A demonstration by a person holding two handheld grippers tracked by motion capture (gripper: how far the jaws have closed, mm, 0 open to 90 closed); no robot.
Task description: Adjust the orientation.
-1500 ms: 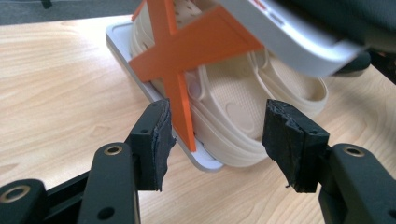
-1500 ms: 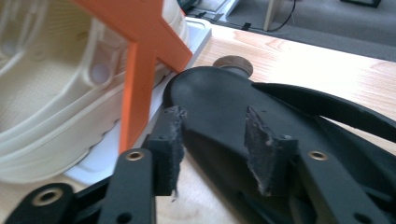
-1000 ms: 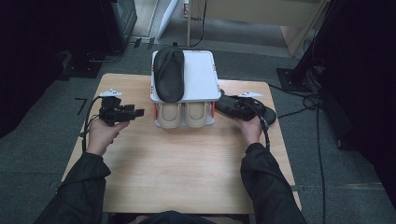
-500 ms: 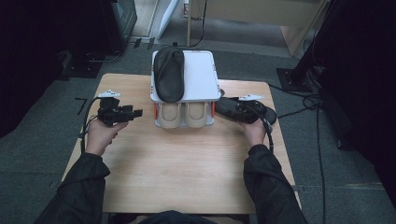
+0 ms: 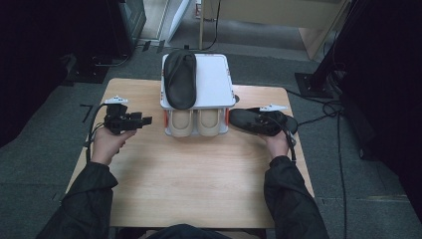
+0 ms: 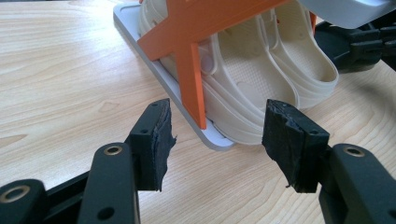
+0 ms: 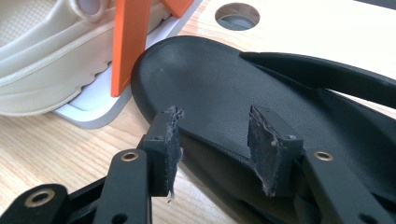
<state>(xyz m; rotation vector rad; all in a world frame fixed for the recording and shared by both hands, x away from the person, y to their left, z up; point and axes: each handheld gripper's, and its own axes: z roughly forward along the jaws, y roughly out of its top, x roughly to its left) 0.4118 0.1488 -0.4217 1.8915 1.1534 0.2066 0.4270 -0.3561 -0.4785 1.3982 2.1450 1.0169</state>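
A small two-tier rack (image 5: 214, 82) with a white top and orange supports (image 6: 194, 70) stands at the table's far middle. One black slipper (image 5: 180, 79) lies on its top, and a cream pair (image 5: 195, 122) fills the lower shelf. Just right of the rack, my right gripper (image 5: 253, 122) is shut on a second black slipper (image 5: 241, 119). Its jaws have just been closing: one pad sits on the footbed (image 7: 210, 84) and the other under the sole's edge, around my right gripper (image 7: 217, 140). Left of the rack, my left gripper (image 5: 147, 120) stands open and points at the rack's corner, its jaws (image 6: 217, 135) holding nothing.
A round cable hole (image 5: 236, 98) sits in the wooden table behind the held slipper. The rack's grey base plate (image 6: 130, 28) juts out toward my left gripper. Bare wood (image 5: 199, 174) spreads between my forearms. Cables lie on the floor at the right.
My right hand has shifted slightly right and toward me with the black slipper. The left hand has kept still.
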